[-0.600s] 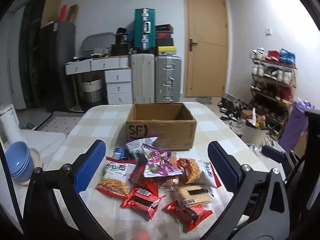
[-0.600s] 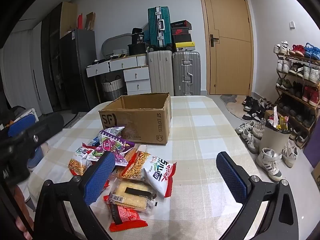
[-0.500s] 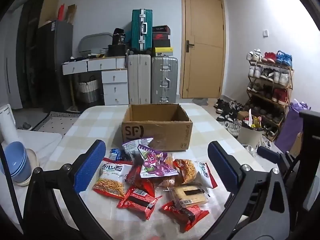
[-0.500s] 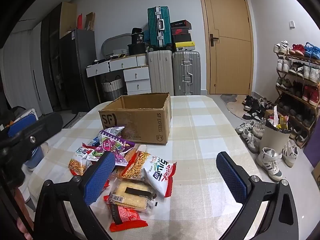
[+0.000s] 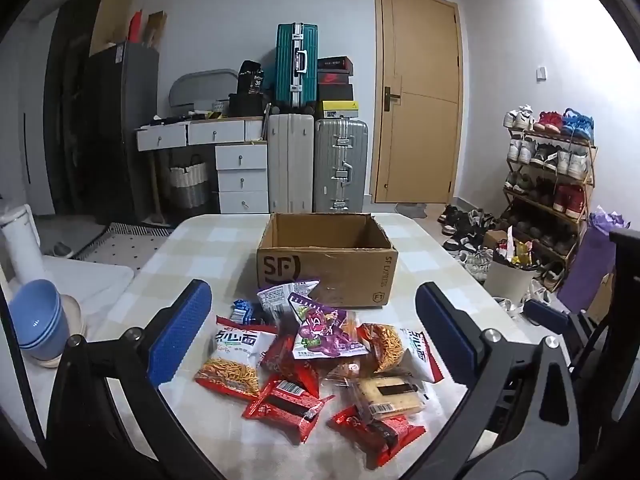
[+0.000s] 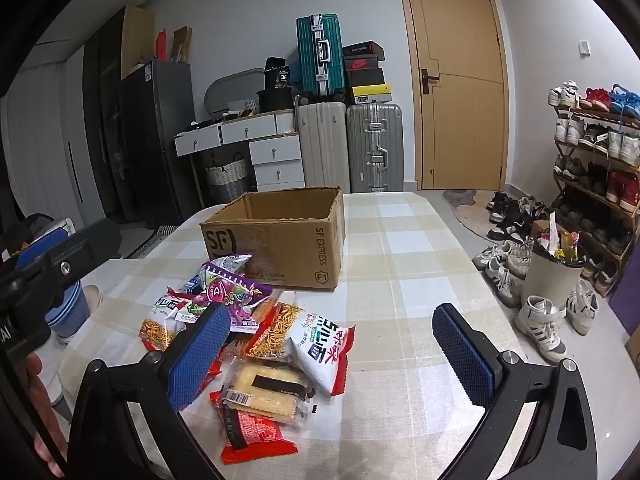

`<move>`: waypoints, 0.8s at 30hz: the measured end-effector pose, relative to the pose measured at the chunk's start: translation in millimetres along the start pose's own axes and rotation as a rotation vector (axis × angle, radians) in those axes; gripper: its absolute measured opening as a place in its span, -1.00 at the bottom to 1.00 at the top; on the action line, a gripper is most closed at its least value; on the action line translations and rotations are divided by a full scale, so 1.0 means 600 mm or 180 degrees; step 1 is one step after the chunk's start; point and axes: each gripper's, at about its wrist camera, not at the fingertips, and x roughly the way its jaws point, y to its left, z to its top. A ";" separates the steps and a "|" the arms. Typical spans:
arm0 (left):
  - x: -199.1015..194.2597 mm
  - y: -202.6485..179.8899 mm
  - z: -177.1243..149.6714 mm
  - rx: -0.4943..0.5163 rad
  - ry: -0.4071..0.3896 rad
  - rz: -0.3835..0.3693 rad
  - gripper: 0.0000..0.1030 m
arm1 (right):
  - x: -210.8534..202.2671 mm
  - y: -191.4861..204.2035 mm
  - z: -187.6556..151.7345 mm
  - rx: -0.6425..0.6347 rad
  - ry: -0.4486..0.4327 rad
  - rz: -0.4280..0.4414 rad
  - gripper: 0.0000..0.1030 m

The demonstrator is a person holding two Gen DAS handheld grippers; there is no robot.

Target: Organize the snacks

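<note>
Left wrist view. Left gripper (image 5: 312, 340) jaws spread wide, nothing between the pads; it hangs above the near end of the table (image 5: 432, 248), aimed slightly downward at the snacks (image 5: 320, 356). Snacks lie in one loose overlapping pile on the checked cloth, just in front of the box (image 5: 326, 264), the rearmost packets touching or nearly touching its front wall. Box is open-topped, flaps absent or folded away, interior looks empty from this angle. Judgement: box sits directly behind the pile so packets can be moved a short way forward and dropped in. Purple packet (image 5: 324, 330) rides on top of the heap, so it is the easiest first pick; the red wrappers (image 5: 284, 404) at the near edge lie flat and free too. Blue bowls (image 5: 38, 324) stand on a separate white surface at far left, apart from the work.

Right wrist view. Right gripper (image 6: 332, 352) also gaping wide and empty, pointed down more steeply. Its left pad overlaps the pile's right side in the picture; whether it touches anything I cannot tell, it appears to be above. The cracker pack (image 6: 268, 392) and white noodle bag (image 6: 320, 348) are nearest it. The right half of the cloth is bare. The left gripper shows at the left edge. Judgement: both tools held ready and open because no pick has begun; nothing is in the box yet.
</note>
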 end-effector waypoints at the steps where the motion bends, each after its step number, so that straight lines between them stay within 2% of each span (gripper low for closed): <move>1: -0.005 0.000 0.002 0.0005 -0.0007 -0.0023 0.98 | -0.001 -0.001 0.000 0.0004 -0.0003 0.0004 1.00; 8: -0.010 0.009 0.004 -0.0087 0.0000 0.0014 0.98 | -0.002 -0.002 -0.002 0.0005 0.0007 0.0005 1.00; 13: -0.009 0.009 0.004 -0.0021 -0.0027 0.0100 0.98 | 0.005 0.006 -0.003 0.0006 0.0013 0.0010 1.00; 24: -0.007 0.010 0.003 -0.0035 -0.0002 0.0125 0.98 | 0.000 0.003 -0.003 0.0015 0.0016 0.0016 1.00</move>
